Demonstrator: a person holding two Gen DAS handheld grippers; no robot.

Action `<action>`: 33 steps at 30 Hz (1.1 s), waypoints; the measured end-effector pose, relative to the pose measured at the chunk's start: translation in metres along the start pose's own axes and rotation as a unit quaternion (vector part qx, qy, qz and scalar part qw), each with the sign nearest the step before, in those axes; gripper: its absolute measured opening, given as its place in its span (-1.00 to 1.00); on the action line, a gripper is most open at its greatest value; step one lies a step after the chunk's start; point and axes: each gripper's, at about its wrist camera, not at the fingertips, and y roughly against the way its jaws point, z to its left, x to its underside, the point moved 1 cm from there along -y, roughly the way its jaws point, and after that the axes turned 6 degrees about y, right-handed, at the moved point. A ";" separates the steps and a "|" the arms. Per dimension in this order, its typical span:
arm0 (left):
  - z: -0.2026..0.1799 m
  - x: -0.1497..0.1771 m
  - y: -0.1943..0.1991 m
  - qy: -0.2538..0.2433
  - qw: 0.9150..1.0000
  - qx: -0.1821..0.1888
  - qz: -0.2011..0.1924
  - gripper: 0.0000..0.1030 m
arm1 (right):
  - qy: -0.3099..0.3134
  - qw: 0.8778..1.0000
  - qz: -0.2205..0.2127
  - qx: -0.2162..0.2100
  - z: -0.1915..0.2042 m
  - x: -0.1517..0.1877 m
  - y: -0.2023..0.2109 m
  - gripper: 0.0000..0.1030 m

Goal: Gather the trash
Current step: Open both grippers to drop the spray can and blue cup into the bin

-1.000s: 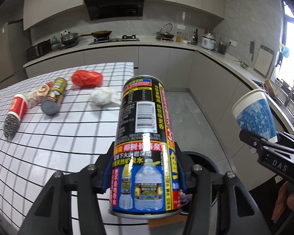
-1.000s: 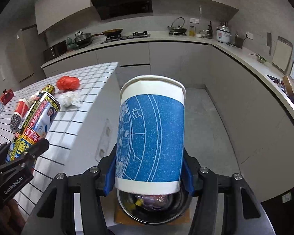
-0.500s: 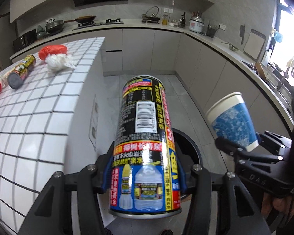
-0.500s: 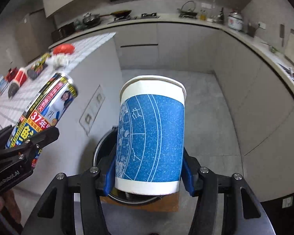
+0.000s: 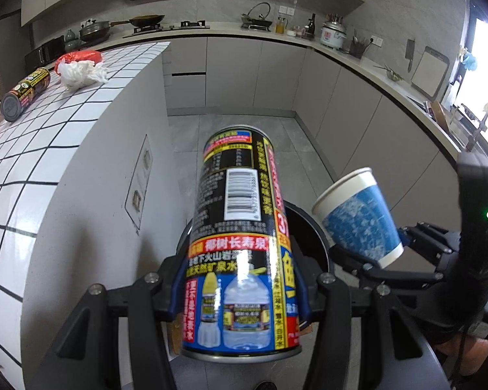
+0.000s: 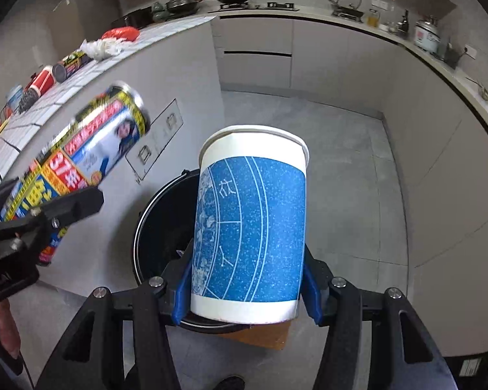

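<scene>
My left gripper (image 5: 239,295) is shut on a tall printed drink can (image 5: 240,237), whose lower part its blue pads clamp. In the right wrist view that can (image 6: 81,162) leans toward the round black bin (image 6: 156,224) on the floor. My right gripper (image 6: 245,287) is shut on a blue and white paper cup (image 6: 250,227), held just above the bin's rim. In the left wrist view the cup (image 5: 358,217) tilts over the bin (image 5: 309,237) from the right. The cup and the can hide most of the bin's inside.
A white tiled island (image 5: 48,123) stands at the left, carrying another can (image 5: 24,92), a crumpled white tissue (image 5: 79,73), a red bag (image 5: 81,56) and a red cup (image 6: 42,81). Grey cabinets (image 6: 439,162) line the back and right. The bin rests on a wooden board (image 6: 263,334).
Both grippers have moved off the island and downward, carrying the can and the cup. The bin is now close under them and the island's trash has slid to the upper left.
</scene>
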 end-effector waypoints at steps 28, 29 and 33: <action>-0.018 -0.037 0.021 0.039 0.998 0.001 -0.050 0.70 | 0.063 0.997 0.006 -0.053 0.001 0.037 -0.051 1.00; -0.019 -0.037 0.023 0.038 0.998 -0.001 -0.050 0.70 | 0.063 0.996 0.005 -0.056 0.002 0.038 -0.049 1.00; -0.015 -0.039 0.029 0.033 0.998 -0.008 -0.049 0.70 | 0.049 0.997 0.006 -0.056 -0.002 0.041 -0.042 1.00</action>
